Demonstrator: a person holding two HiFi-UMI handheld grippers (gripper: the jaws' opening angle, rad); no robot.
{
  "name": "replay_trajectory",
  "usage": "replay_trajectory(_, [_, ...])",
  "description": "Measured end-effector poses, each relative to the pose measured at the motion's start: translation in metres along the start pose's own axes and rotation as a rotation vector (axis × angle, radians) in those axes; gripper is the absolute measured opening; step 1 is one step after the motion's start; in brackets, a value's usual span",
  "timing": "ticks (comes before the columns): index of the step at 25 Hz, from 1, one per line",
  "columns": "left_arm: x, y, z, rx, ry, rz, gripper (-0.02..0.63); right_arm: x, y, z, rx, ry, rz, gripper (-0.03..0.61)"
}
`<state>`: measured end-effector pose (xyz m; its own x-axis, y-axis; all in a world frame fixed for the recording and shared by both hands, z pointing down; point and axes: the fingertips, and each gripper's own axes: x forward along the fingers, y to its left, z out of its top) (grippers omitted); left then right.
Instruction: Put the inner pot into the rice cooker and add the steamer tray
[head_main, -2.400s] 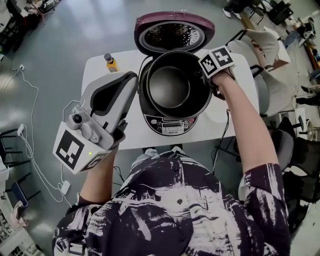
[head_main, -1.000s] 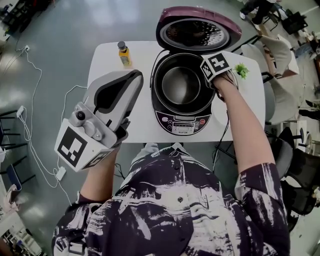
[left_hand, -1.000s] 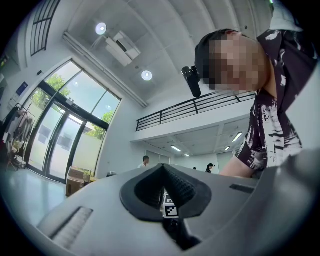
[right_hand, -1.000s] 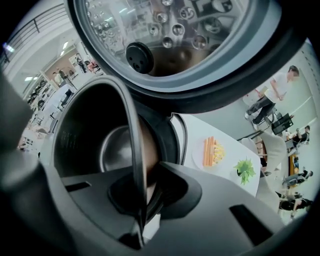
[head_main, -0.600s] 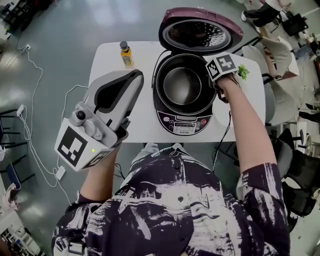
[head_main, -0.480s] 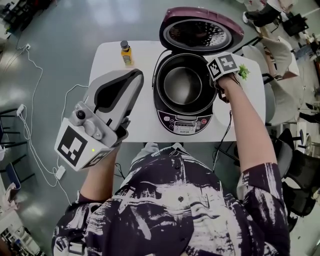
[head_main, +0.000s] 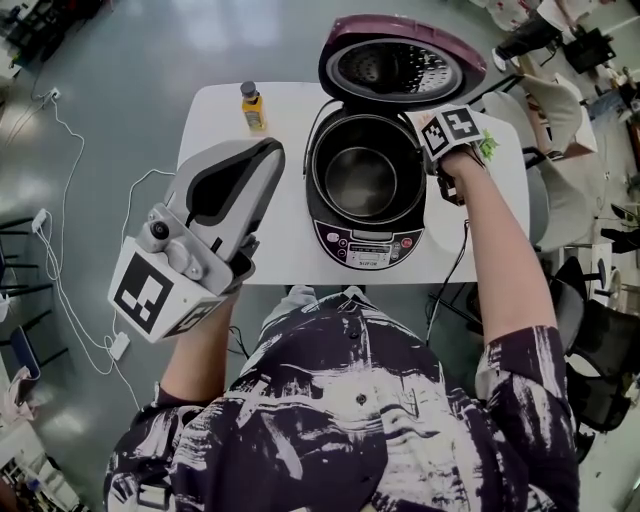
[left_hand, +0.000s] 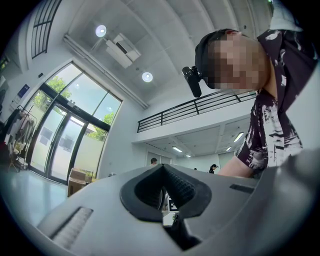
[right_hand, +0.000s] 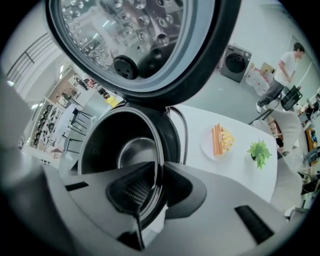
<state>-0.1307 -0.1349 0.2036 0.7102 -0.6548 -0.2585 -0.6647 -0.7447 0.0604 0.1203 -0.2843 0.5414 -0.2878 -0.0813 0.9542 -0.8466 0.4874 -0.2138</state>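
The purple rice cooker (head_main: 360, 243) stands on the white table with its lid (head_main: 400, 62) up. The dark metal inner pot (head_main: 362, 180) sits inside it. My right gripper (head_main: 430, 152) points steeply down at the pot's right rim. In the right gripper view the thin rim of the inner pot (right_hand: 120, 145) runs between the jaws of the right gripper (right_hand: 152, 185), which have just been opening slightly but still close on it. My left gripper (head_main: 262, 155) is held up over the table's left side, apart from the cooker. Its jaws (left_hand: 162, 172) are shut with nothing between them. No steamer tray shows.
A small orange bottle (head_main: 249, 105) stands at the table's (head_main: 230, 240) back left. To the right of the cooker are a white plate of food (right_hand: 220, 141) and a small green plant (right_hand: 259, 151). Cables lie on the floor at the left.
The pot sits lower in the cooker than in the earliest frame. The right gripper has rolled a little at the pot's right rim. The left gripper has stayed where it was.
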Motion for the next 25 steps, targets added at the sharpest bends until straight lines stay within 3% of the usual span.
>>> replay_trajectory(9, [0.012,-0.008,0.0,0.0,-0.006,-0.031,0.005,-0.012,-0.001,-0.012,0.01,-0.029,0.061,0.032])
replay_trajectory(13, [0.024,-0.017,-0.003,-0.003,0.001,-0.053,0.005,-0.022,0.001,-0.021,0.012,-0.09,0.122,0.037])
replay_trajectory(20, [0.053,-0.042,-0.013,-0.008,0.026,-0.112,0.005,-0.077,0.005,-0.019,0.038,-0.351,0.267,0.017])
replay_trajectory(23, [0.067,-0.054,-0.015,-0.002,0.038,-0.144,0.005,-0.12,-0.007,-0.027,0.02,-0.51,0.259,0.017])
replay_trajectory(25, [0.075,-0.06,-0.016,-0.003,0.045,-0.155,0.005,-0.148,-0.032,-0.041,0.016,-0.619,0.188,0.017])
